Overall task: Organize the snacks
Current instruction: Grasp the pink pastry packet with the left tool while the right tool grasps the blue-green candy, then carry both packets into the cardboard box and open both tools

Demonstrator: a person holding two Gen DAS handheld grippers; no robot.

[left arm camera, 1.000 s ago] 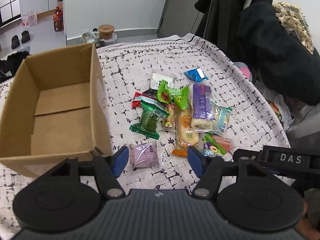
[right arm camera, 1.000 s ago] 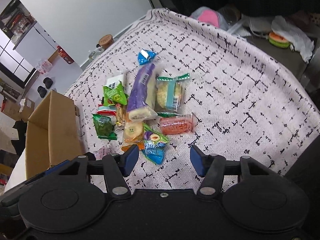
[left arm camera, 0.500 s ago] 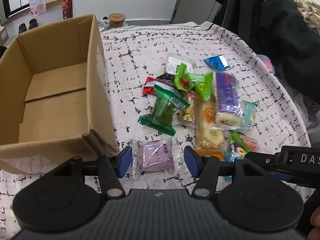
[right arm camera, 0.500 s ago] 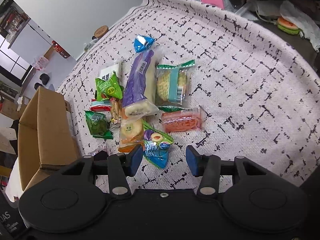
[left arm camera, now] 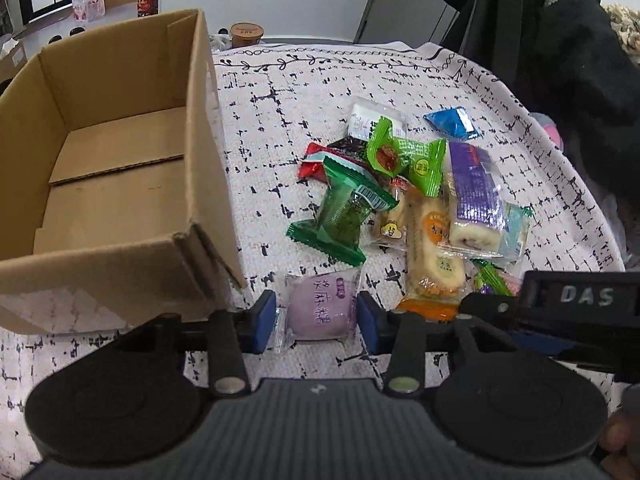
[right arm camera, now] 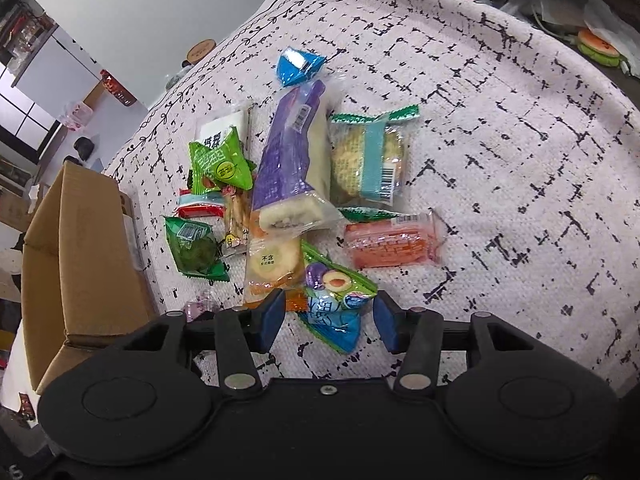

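Observation:
A pile of wrapped snacks (left arm camera: 420,192) lies on the patterned cloth, right of an open, empty cardboard box (left arm camera: 108,168). My left gripper (left arm camera: 318,322) is open, its blue pads on either side of a purple snack packet (left arm camera: 322,308) lying on the cloth beside the box corner. My right gripper (right arm camera: 330,322) is open and low over a blue and green plum-candy packet (right arm camera: 336,300) at the near edge of the pile (right arm camera: 288,184). The box (right arm camera: 76,248) stands at the left in the right wrist view.
The right gripper's black body (left arm camera: 576,304) reaches in from the right in the left wrist view. Dark coats (left arm camera: 552,52) hang beyond the table's far right. A red-orange wafer packet (right arm camera: 390,242) and a teal biscuit packet (right arm camera: 370,160) lie right of the pile.
Both grippers have moved forward and down. The left pads now flank the purple packet and have narrowed. The right pads now flank the blue and green packet.

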